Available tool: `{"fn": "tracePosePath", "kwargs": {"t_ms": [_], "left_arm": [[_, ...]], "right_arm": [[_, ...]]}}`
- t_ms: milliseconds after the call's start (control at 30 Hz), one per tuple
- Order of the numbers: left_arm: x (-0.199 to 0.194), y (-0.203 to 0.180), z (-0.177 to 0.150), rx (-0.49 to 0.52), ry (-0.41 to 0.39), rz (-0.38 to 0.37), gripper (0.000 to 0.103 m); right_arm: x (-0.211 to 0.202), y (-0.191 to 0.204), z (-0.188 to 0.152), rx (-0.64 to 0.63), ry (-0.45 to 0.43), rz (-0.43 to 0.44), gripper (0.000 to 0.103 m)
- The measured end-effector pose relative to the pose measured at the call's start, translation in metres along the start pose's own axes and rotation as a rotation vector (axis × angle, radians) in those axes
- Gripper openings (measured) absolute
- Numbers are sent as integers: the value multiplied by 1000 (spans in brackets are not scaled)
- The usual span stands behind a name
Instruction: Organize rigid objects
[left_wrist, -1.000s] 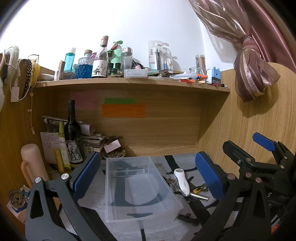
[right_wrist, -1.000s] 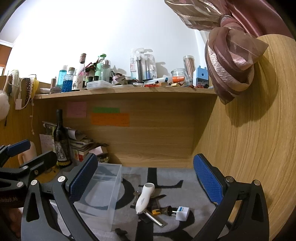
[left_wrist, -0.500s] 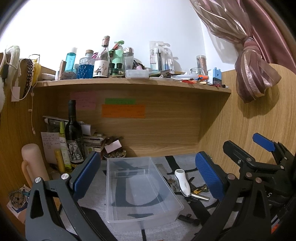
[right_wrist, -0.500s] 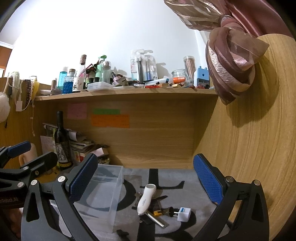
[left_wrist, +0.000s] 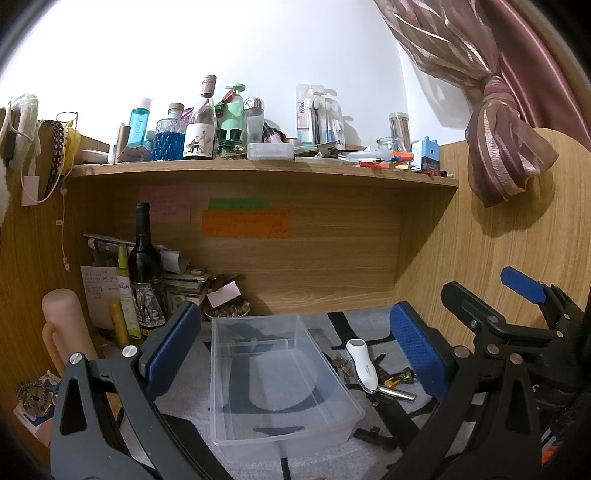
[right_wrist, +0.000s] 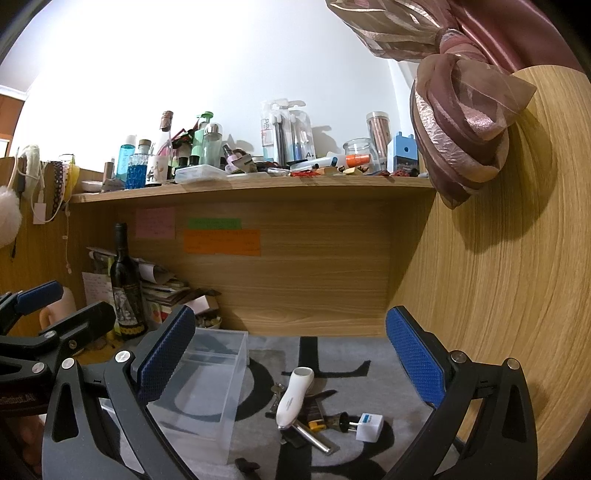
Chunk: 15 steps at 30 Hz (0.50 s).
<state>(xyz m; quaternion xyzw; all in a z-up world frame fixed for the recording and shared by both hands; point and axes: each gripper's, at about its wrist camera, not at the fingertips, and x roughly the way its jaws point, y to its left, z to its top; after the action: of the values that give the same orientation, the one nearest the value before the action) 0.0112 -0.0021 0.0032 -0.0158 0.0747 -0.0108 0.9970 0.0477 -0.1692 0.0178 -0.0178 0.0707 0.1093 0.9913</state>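
Observation:
An empty clear plastic bin (left_wrist: 277, 373) sits on the grey mat, also in the right wrist view (right_wrist: 207, 391). Right of it lies a small pile: a white handheld device (left_wrist: 362, 364) (right_wrist: 293, 395), keys (left_wrist: 341, 365), a silver metal rod (right_wrist: 314, 437), a yellow-and-black tool (left_wrist: 397, 378) and a white plug adapter (right_wrist: 369, 426). My left gripper (left_wrist: 295, 345) is open and empty, above the bin. My right gripper (right_wrist: 290, 360) is open and empty, above the pile.
A dark wine bottle (left_wrist: 146, 273), yellow tubes and stacked papers stand at the back left. A wooden shelf (left_wrist: 258, 170) overhead holds several bottles and jars. Wooden panels close the back and right. A small black piece (left_wrist: 373, 434) lies by the bin's near right corner.
Both views have shifted slightly; the bin and the pile sit a little lower in frame. Both grippers stay open and empty.

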Motion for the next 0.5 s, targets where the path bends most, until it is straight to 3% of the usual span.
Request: {"fn": "tracePosePath", "kwargs": {"t_ms": [500], "left_arm": [[1, -3, 0, -11, 10, -10, 103]], "right_arm": [[0, 0, -1, 1, 0, 1, 103]]}}
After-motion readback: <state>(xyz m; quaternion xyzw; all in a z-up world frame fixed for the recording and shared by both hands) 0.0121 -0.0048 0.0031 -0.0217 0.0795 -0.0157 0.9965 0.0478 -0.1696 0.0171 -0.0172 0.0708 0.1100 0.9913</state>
